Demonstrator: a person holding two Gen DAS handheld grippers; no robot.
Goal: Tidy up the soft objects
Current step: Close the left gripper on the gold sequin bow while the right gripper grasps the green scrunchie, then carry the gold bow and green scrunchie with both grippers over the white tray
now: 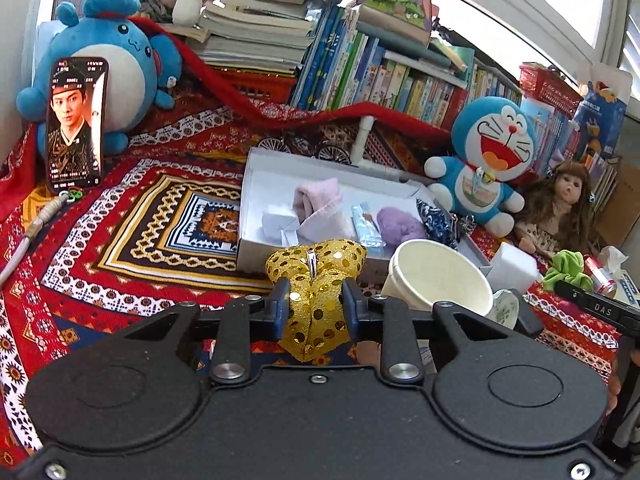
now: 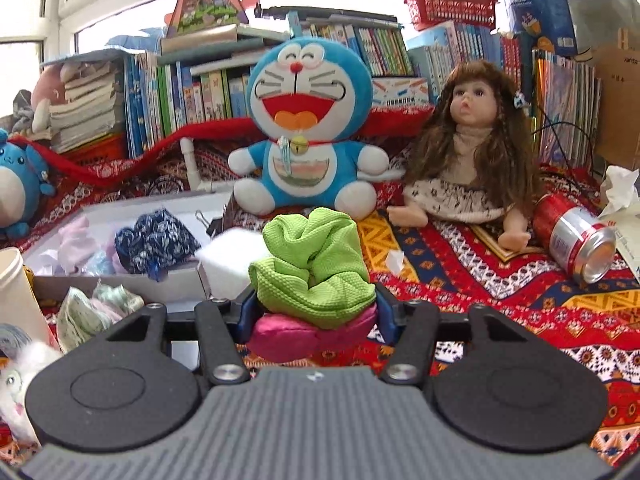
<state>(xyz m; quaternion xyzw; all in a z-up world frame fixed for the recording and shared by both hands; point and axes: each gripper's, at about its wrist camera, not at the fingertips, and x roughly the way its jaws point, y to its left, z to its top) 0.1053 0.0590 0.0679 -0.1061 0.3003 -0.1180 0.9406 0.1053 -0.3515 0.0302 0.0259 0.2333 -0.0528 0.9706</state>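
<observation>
white fluffy toy [image 2: 16, 384] cut off at left edge, white block [image 2: 226, 260] blurred

Daylight from windows [image 1: 520, 4] at 12 to 2 o'clock, blown out white in both views; scene bright, shadows soft. Heavy fisheye bending at edges, corners vignetted dark. White block [image 2: 226, 260] in right view motion-blurred; phone screen [image 1: 76, 124] shows a glare streak

"DAS" on black device [image 1: 600, 309]
</observation>
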